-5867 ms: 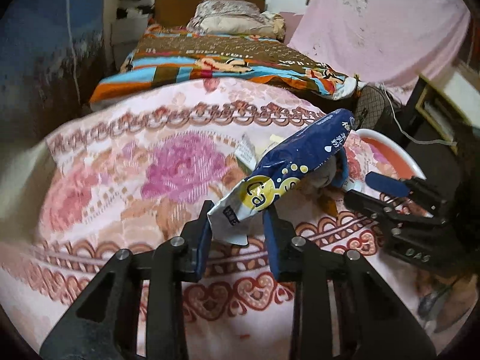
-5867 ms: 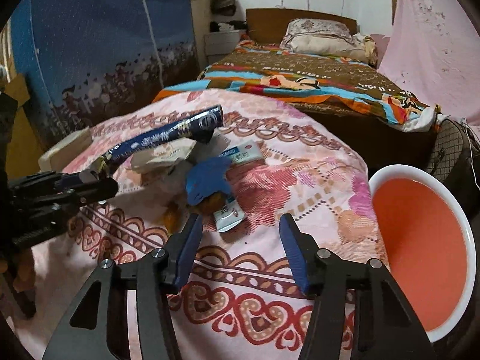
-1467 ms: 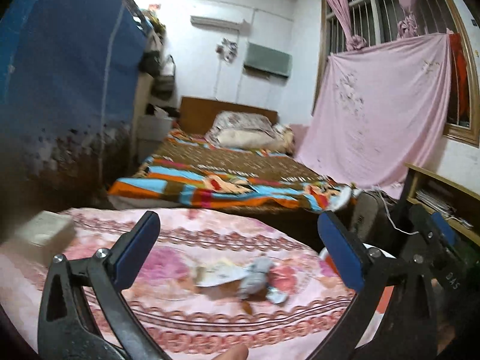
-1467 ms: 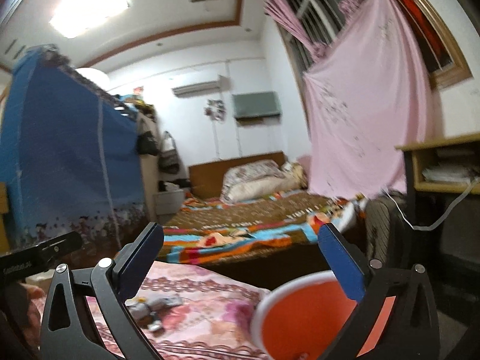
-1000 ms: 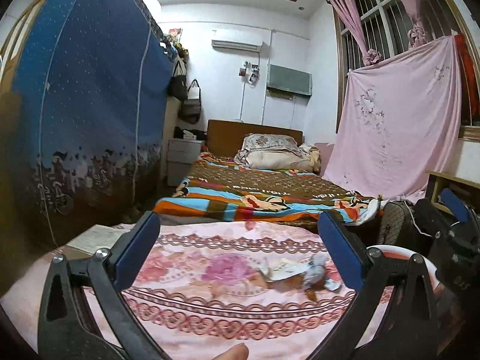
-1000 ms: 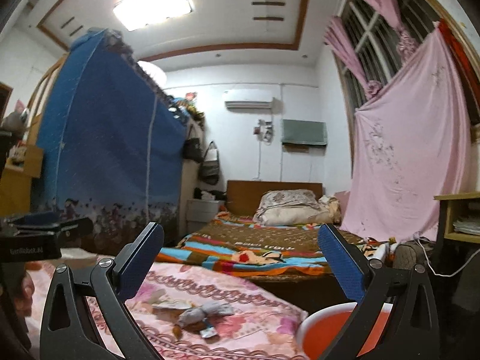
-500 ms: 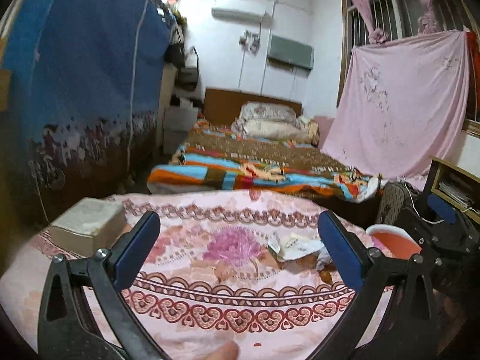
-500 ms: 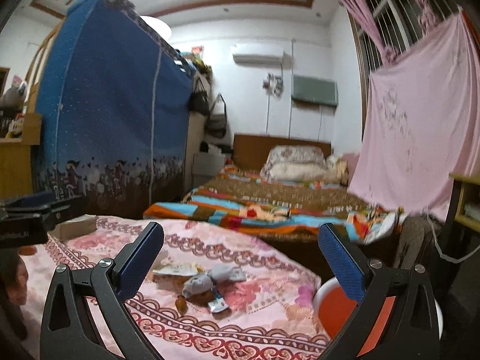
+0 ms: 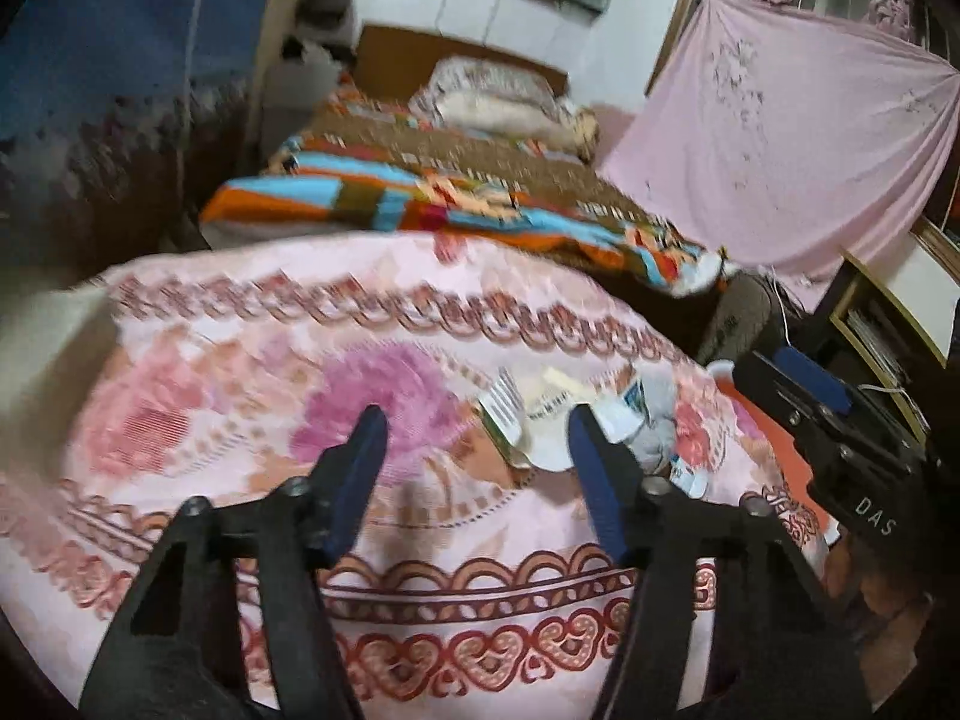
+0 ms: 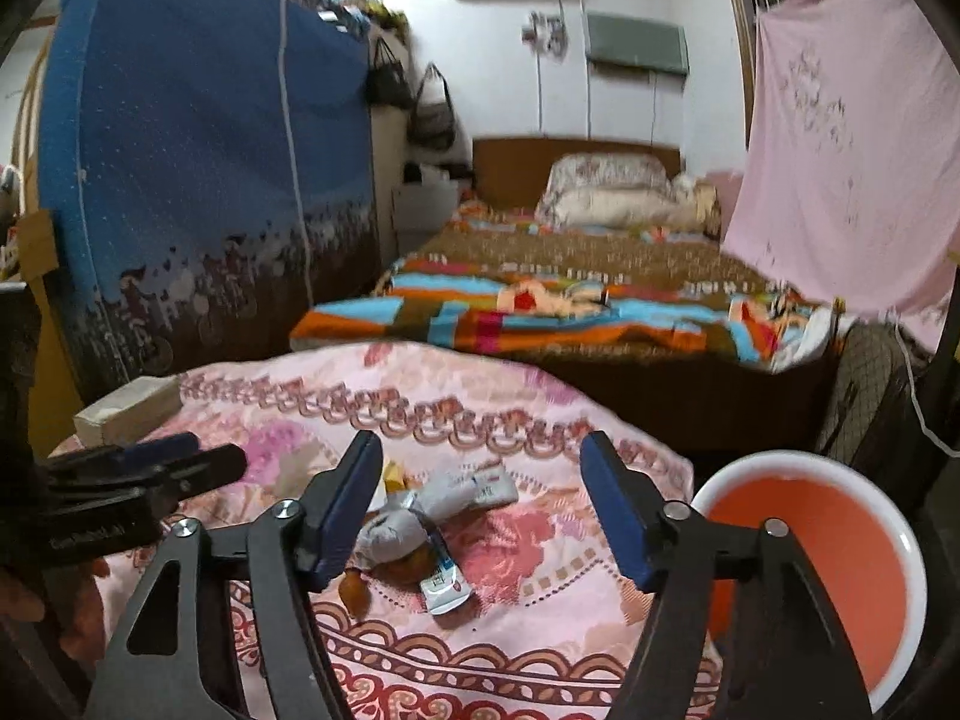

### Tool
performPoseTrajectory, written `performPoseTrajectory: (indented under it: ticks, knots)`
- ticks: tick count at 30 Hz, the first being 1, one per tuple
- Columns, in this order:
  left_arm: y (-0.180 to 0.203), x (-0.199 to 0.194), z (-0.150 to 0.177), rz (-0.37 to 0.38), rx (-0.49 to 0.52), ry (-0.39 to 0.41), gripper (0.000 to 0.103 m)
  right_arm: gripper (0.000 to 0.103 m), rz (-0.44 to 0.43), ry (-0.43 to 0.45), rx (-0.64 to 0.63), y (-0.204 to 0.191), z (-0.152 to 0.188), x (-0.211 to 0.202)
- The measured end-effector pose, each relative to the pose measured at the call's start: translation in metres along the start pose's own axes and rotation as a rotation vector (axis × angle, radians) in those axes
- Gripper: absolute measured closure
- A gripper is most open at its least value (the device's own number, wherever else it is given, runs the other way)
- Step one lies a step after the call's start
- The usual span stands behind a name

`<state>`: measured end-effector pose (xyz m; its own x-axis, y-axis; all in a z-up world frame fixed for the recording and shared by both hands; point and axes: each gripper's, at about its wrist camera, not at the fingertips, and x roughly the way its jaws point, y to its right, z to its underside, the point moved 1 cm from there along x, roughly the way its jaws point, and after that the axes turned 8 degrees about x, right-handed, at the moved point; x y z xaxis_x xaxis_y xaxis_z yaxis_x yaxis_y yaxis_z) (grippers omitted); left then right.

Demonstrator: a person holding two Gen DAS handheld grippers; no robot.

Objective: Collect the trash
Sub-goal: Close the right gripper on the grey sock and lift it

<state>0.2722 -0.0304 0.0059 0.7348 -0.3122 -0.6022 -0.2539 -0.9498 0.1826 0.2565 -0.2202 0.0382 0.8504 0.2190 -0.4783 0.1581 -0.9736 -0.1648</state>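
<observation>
Left wrist view: the left gripper (image 9: 474, 450) has its jaws part open; they have just been closing, with nothing between the pads. It points down at the table's floral cloth (image 9: 240, 396), short of the trash pile (image 9: 576, 420), which lies toward the right edge of the tabletop.

Right wrist view: the right gripper (image 10: 480, 504) is likewise part open, jaws just closing, holding nothing. The pile (image 10: 432, 522) sits under and between its fingers, not touched. It comprises crumpled grey-white wrappers, a small flattened packet (image 10: 444, 588) and a brown scrap (image 10: 354, 588). The orange basin (image 10: 804, 570) with white rim stands just beyond the right edge of the table, presumably the receptacle.

Judgement on the step: this is the approach to the next pick. Each gripper should take a separate item. The left is best placed for the flat paper (image 9: 510, 414) at the near-left of the pile, the right for the crumpled wrapper. Flat pieces call for a low, raking entry so one pad slides under an edge; pressing straight down risks pinching the cloth.

Limits of observation: both views are motion-blurred. Print on the wrappers is unreadable. The basin's contents cannot be seen. The pale block (image 10: 126, 408) at the table's far-left corner is unidentified. The person's hand (image 10: 36, 606) is cut off at the frame edge.
</observation>
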Motion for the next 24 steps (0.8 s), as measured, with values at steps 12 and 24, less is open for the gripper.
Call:
performPoseTrajectory:
  ticks: [12, 24]
  knots:
    - [-0.003, 0.024, -0.003, 0.037, -0.038, -0.076, 0.103, 0.048, -0.029, -0.051, 0.002, 0.000, 0.006, 0.009]
    - [-0.034, -0.006, 0.006, -0.008, -0.124, -0.015, 0.103, 0.050, -0.058, -0.097, -0.029, -0.009, 0.010, 0.016]
